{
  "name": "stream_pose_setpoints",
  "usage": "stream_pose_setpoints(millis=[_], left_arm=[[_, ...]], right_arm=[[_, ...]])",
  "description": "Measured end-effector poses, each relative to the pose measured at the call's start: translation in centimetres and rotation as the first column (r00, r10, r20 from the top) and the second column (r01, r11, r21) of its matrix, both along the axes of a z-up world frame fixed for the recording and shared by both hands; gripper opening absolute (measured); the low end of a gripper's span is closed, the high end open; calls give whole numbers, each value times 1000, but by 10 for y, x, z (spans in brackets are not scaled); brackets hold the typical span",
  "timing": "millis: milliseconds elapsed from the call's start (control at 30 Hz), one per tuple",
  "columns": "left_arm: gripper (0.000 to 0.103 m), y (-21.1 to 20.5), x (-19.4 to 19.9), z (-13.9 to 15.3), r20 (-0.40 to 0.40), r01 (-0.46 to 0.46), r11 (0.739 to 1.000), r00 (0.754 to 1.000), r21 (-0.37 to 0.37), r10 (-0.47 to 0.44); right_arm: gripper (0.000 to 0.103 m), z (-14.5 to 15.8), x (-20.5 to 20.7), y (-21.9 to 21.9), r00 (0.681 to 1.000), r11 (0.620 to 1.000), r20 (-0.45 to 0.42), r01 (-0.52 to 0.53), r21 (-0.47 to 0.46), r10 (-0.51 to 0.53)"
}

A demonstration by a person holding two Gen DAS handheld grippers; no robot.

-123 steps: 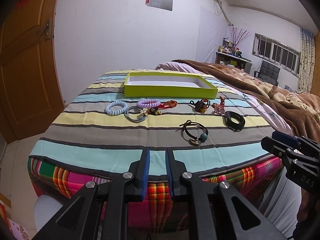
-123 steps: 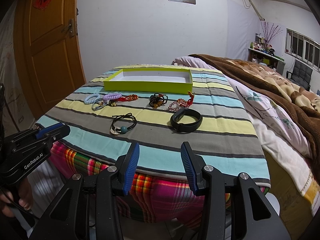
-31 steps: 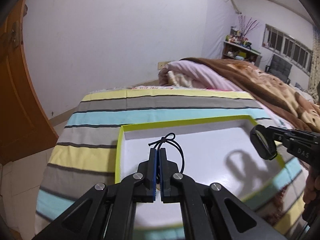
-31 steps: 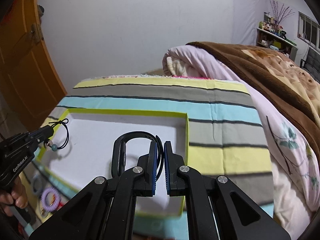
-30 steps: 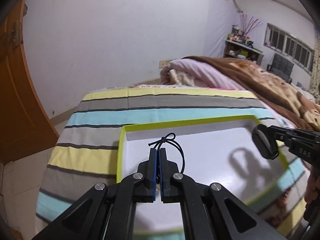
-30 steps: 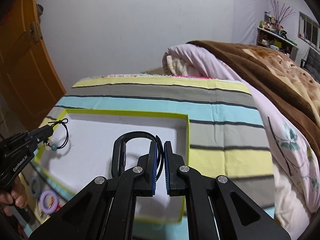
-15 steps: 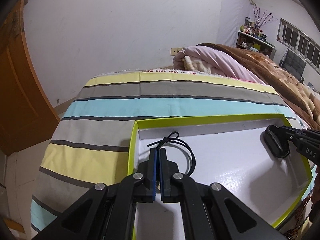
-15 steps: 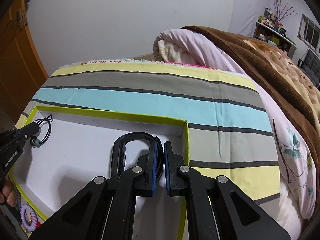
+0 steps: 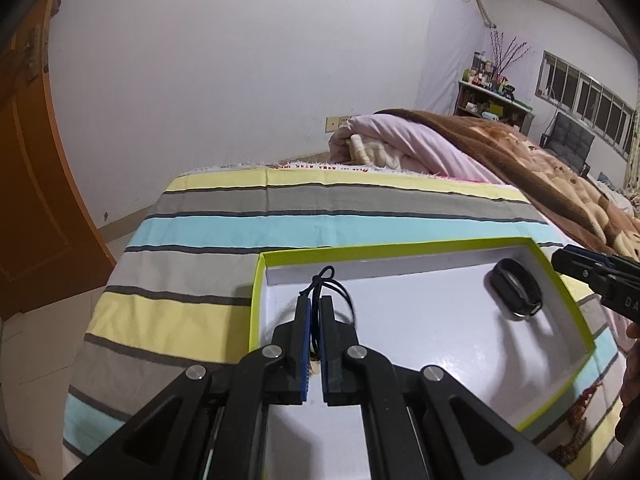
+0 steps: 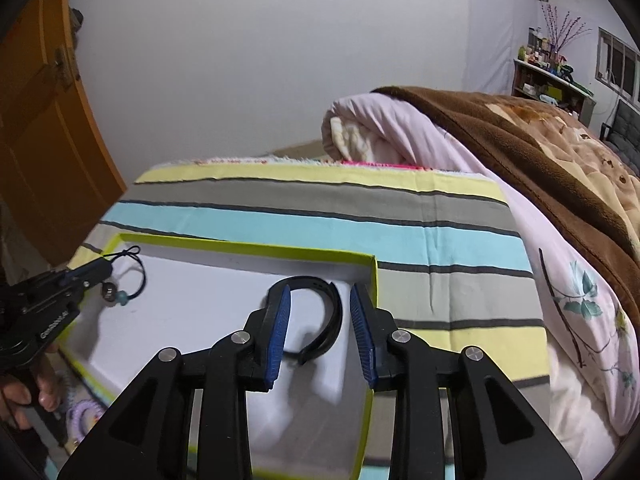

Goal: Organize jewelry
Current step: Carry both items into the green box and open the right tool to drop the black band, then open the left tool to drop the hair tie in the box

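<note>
A lime-green tray (image 9: 404,245) with a white floor lies on the striped bed cover; it also shows in the right wrist view (image 10: 248,246). My left gripper (image 9: 315,305) is shut on a black cord hair tie (image 9: 325,280) over the tray's far left corner; the tie's beads (image 10: 114,294) hang below it in the right wrist view. My right gripper (image 10: 319,295) is open over the tray's far right corner. The black wristband (image 10: 320,312) lies on the tray floor between its fingers, and also shows in the left wrist view (image 9: 516,290).
A purple coil hair tie (image 10: 82,410) lies on the cover near the tray's front left side. A rolled pink and brown quilt (image 10: 460,128) lies to the right. An orange door (image 9: 28,168) stands on the left.
My right gripper has opened and let the black wristband down onto the tray floor. My left gripper has sunk lower over the tray's left corner, still holding the hair tie.
</note>
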State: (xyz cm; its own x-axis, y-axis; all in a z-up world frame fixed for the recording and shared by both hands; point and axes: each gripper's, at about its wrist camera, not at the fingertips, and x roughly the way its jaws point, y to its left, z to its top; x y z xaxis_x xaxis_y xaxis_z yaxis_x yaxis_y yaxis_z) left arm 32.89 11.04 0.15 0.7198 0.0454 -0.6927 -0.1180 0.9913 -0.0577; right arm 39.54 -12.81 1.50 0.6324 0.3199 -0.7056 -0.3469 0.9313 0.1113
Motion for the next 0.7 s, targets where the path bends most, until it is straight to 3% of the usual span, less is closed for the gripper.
stream_pose_setpoints(millis=[267, 400, 700], left_arm=[[5, -2, -23, 11, 10, 33, 999, 999, -4, -33], [15, 1, -25, 5, -7, 32, 999, 999, -27, -32], [19, -6, -69, 22, 62, 51, 998, 997, -36, -48]], right_arm=[[32, 19, -43, -12, 999, 999, 42, -13, 50, 11], [32, 21, -57, -14, 999, 998, 44, -25, 52, 23], [32, 30, -92, -23, 996, 996, 75, -48, 81, 41]])
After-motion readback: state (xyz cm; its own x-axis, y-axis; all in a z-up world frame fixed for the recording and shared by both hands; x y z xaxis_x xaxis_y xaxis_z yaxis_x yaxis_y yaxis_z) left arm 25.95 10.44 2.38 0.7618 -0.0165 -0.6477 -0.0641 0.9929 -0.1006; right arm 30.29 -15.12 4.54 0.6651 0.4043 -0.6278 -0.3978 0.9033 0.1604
